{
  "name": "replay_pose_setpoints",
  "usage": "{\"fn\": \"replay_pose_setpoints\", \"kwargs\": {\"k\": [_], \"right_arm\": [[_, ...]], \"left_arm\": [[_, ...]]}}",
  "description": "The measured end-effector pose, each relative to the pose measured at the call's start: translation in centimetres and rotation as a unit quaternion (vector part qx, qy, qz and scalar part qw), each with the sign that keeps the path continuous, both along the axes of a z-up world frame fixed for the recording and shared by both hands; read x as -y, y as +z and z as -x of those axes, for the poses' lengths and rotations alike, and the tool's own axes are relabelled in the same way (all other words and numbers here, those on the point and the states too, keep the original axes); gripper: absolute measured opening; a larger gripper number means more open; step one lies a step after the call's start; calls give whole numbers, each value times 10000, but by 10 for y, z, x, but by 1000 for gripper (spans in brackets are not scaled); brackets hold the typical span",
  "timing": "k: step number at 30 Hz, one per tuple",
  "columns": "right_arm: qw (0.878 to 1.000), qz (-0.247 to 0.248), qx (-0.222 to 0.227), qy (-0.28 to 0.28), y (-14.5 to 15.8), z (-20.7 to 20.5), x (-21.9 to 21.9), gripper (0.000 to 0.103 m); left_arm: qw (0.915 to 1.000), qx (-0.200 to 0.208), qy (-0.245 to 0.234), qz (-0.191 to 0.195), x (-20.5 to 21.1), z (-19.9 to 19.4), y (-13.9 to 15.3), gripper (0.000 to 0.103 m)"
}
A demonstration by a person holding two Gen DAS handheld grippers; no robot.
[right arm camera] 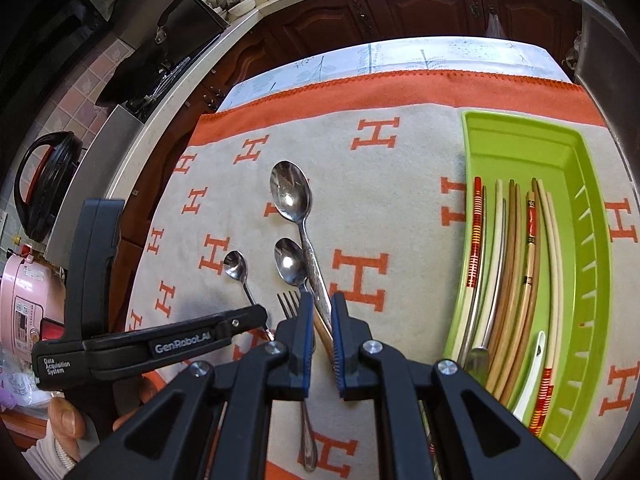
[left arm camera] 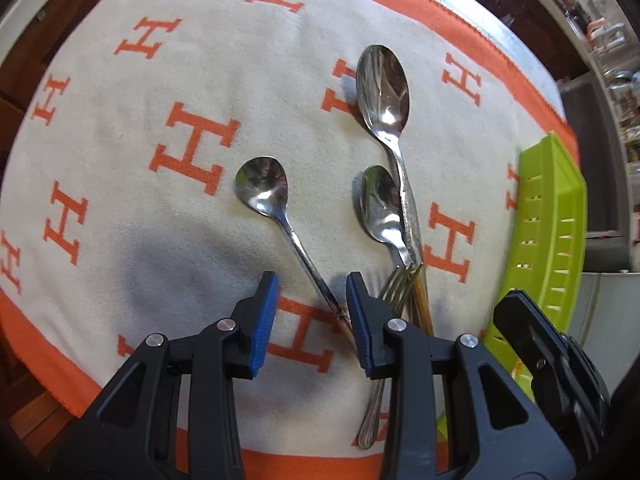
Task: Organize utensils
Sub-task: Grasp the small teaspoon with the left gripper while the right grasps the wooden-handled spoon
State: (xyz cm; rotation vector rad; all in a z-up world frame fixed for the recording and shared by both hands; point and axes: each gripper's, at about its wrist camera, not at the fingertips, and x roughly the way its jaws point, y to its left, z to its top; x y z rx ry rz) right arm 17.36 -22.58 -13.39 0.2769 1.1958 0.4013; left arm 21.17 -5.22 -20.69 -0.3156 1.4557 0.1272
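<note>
Three metal spoons and a fork lie on the H-patterned cloth [left arm camera: 120,120]. My left gripper [left arm camera: 314,312] points straight down and is open. The small spoon [left arm camera: 262,186] has its thin handle running between the blue pads, close to the right pad [left arm camera: 360,320]. The large spoon [right arm camera: 290,194], the medium spoon [right arm camera: 290,262] and the fork [right arm camera: 288,300] lie bunched just ahead of my right gripper [right arm camera: 322,328]. Its jaws are almost shut, with a thin gap and nothing gripped. The green tray [right arm camera: 592,220] to the right holds several chopsticks [right arm camera: 508,280] and a white spoon [right arm camera: 534,364].
A pink cooker [right arm camera: 28,300] and a black pot lid [right arm camera: 48,184] stand on the counter at the left, beyond the table edge. A person's hand [right arm camera: 68,420] holds the left gripper [right arm camera: 262,314]. Dark wooden cabinets run behind the table.
</note>
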Motion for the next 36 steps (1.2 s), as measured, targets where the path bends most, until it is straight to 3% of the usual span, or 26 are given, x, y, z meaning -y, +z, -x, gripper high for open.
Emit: {"fn": "replay_pose_setpoints", "kwargs": {"k": [6, 8, 10, 14, 21, 36], "right_arm": [[10000, -3, -43, 90, -6, 1, -2, 8], [9999, -9, -50, 103, -7, 1, -2, 8], [9999, -9, -60, 129, -8, 2, -2, 8], [9996, 45, -106, 271, -11, 4, -4, 8], [9976, 105, -298, 615, -21, 6, -14, 9], [9900, 790, -247, 1140, -43, 0, -46, 9]], "left_arm": [[9974, 70, -275, -661, 29, -4, -1, 30], [9964, 159, -409, -725, 34, -3, -1, 23], [9958, 262, -526, -699, 33, 0, 0, 13], [9955, 381, -733, -474, 24, 7, 1, 2], [9914, 428, -1213, -252, 11, 21, 4, 2], [9913, 398, -1247, 164, -22, 33, -5, 3]]}}
